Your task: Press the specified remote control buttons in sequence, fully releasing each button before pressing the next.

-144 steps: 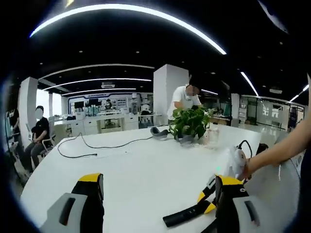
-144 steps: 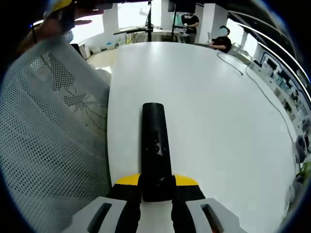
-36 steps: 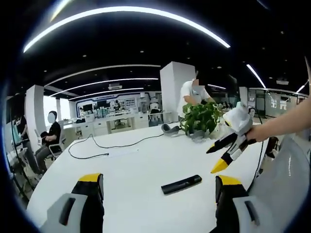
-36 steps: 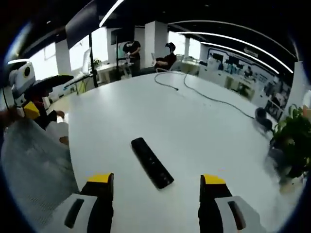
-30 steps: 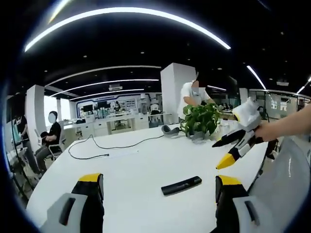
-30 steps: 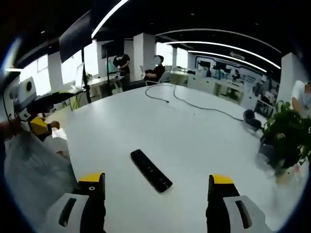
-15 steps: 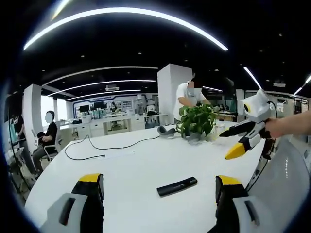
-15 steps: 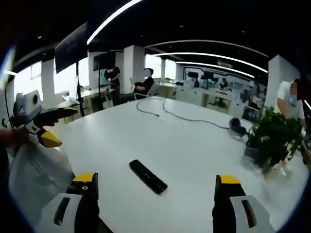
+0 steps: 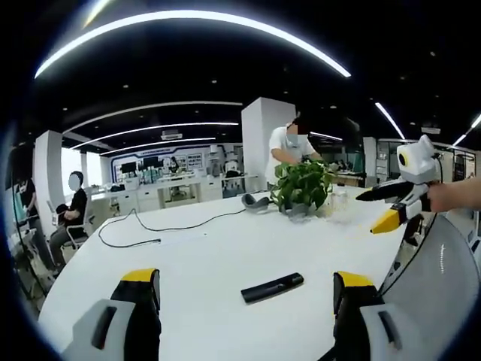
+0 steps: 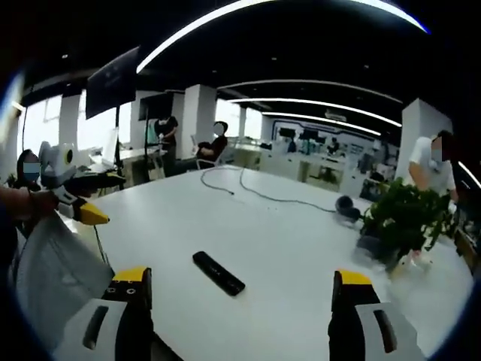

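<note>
White table [image 9: 210, 248] bears slim black remote [image 9: 272, 287]

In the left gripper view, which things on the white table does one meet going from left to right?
Black cable → headphones → remote → plant. Past the table's right edge, the right tongs hang in the air, open.

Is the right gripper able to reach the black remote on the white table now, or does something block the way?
Probably yes. The right gripper is open, and the remote lies flat on bare table ahead of its jaws, nothing between them.
</note>
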A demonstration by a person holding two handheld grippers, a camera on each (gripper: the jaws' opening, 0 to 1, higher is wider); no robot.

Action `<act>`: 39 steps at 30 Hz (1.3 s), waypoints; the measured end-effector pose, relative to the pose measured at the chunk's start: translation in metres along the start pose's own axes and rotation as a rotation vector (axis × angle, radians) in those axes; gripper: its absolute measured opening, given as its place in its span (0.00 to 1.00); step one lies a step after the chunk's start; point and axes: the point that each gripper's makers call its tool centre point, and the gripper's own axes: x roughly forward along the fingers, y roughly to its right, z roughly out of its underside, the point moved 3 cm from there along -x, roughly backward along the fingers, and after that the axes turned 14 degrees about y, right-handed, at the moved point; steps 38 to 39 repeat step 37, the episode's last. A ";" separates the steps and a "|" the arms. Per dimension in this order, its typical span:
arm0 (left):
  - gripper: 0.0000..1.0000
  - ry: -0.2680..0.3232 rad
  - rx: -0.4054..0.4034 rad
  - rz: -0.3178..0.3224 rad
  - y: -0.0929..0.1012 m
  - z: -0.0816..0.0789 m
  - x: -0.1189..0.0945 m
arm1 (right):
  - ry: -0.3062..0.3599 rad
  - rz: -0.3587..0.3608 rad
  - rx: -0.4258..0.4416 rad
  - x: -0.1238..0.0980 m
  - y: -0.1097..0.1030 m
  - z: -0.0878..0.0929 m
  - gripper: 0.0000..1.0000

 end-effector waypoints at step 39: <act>1.00 -0.037 0.006 -0.073 -0.009 0.005 -0.006 | 0.025 0.055 -0.035 -0.015 0.010 0.012 0.97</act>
